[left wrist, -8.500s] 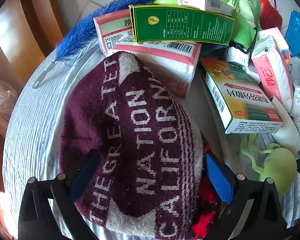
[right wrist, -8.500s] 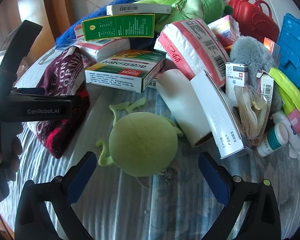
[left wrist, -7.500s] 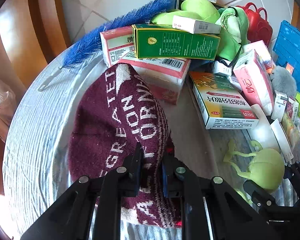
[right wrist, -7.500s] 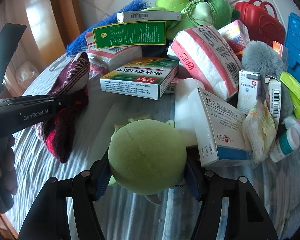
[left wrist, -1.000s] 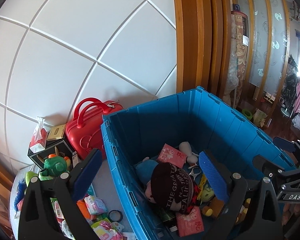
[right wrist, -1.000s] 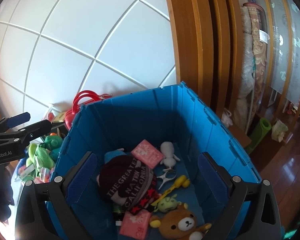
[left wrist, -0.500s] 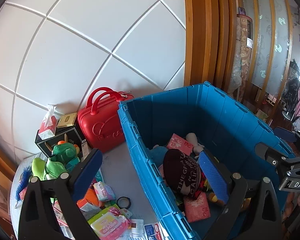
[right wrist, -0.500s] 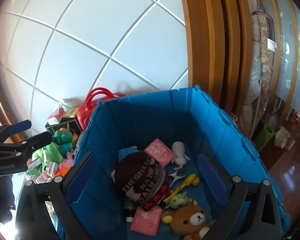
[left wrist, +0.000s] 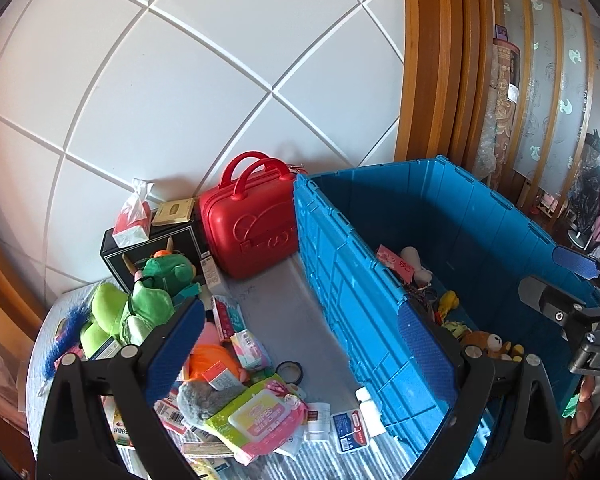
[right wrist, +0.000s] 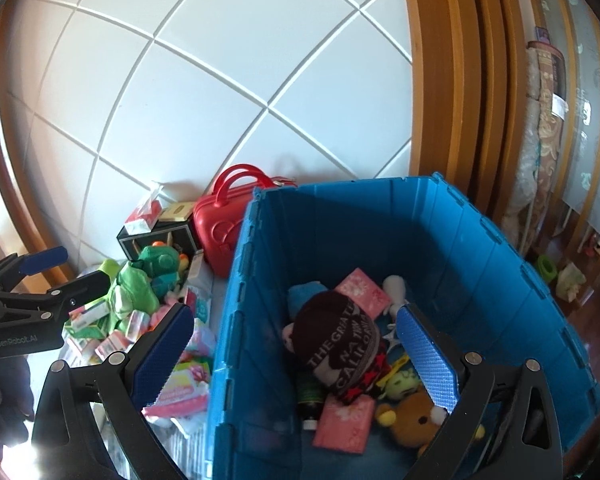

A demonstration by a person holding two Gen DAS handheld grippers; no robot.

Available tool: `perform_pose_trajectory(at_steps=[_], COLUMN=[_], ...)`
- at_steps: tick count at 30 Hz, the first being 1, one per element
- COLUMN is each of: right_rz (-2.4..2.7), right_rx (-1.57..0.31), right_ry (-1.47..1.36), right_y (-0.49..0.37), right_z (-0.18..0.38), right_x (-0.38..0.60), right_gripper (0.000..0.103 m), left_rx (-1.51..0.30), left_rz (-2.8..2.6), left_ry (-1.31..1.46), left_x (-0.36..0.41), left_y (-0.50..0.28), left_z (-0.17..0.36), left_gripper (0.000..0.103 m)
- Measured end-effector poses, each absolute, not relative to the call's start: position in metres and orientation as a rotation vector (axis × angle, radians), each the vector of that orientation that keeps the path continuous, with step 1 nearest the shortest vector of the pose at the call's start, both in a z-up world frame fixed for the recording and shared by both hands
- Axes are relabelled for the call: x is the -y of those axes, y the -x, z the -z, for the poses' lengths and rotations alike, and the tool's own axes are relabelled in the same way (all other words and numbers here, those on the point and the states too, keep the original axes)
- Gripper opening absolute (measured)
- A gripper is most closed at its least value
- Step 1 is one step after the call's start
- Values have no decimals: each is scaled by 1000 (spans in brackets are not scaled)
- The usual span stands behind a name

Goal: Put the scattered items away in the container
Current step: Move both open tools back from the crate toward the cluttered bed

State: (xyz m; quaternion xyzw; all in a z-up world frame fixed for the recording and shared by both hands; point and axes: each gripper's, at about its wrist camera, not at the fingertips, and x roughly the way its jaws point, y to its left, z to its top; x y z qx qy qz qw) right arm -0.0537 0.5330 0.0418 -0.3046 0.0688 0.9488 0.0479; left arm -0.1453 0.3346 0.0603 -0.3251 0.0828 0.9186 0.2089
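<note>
Overhead, white tiled wall (left wrist: 204,80), wooden frame (left wrist: 424,60)

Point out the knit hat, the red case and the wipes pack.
knit hat (right wrist: 336,340): right wrist view, lettered side.
red case (left wrist: 252,228): left wrist view, front face.
wipes pack (left wrist: 256,420): left wrist view, label.

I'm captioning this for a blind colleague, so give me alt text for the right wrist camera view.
An open, empty right claw hangs above a blue crate that holds a maroon knit hat, pink packets and a brown teddy bear. To the crate's left, boxes and green plush toys lie scattered by a red case, with the left claw at the frame's edge.
</note>
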Motion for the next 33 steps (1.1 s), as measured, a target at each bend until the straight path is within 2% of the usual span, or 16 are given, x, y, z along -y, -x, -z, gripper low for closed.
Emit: perform_pose_trajectory(at_steps=[19,33], right_rz=[-2929,-2971], right_rx=[-159,-113], right_ry=[977,1125], right_y=[52,60], right_z=[-36,19], right_x=[-398,-310], right_gripper=[103,103], left_rx=[-195,-161], left_rz=[-2599,-2658], left_ry=[993,1178], left_x=[-191,-79], left_y=[133,125], left_z=[-33,35], left_gripper=[98,98])
